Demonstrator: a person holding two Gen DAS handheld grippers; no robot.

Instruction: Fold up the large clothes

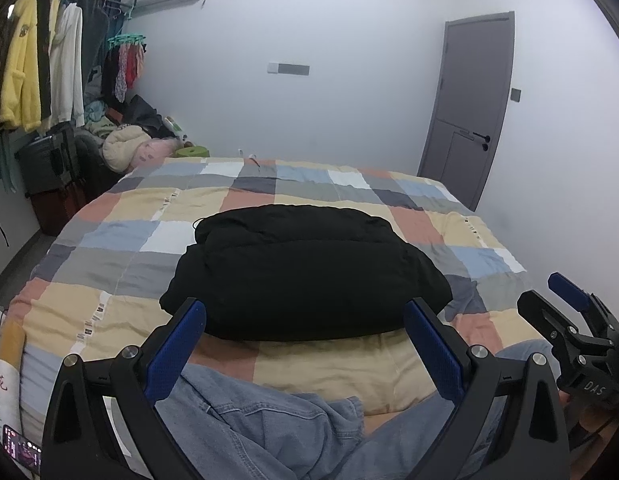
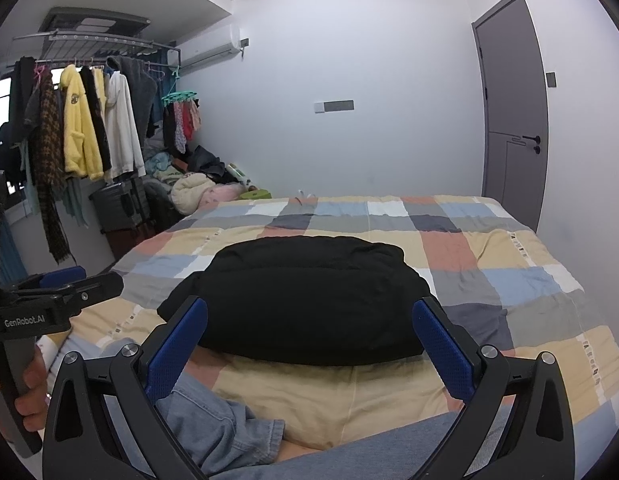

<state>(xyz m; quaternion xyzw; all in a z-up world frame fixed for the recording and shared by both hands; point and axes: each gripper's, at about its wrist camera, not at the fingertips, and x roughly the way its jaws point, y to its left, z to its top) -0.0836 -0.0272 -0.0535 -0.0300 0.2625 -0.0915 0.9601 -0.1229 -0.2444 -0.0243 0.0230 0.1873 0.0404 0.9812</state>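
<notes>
A black garment [image 1: 305, 268] lies folded into a thick bundle in the middle of the checked bedspread [image 1: 121, 216]; it also shows in the right wrist view [image 2: 305, 300]. A blue denim garment [image 1: 245, 420] lies crumpled at the near edge of the bed, under both grippers, and shows in the right wrist view [image 2: 213, 428]. My left gripper [image 1: 305, 320] is open and empty, held just short of the bundle's near edge. My right gripper [image 2: 309, 320] is open and empty too, beside the left one and facing the same bundle. It also shows in the left wrist view [image 1: 549, 300].
A clothes rack [image 2: 89, 120] with hanging coats and a pile of clothes [image 2: 197, 184] stand at the far left. A grey door [image 2: 513, 120] is at the far right. A phone [image 1: 21, 450] lies at the bed's near left corner.
</notes>
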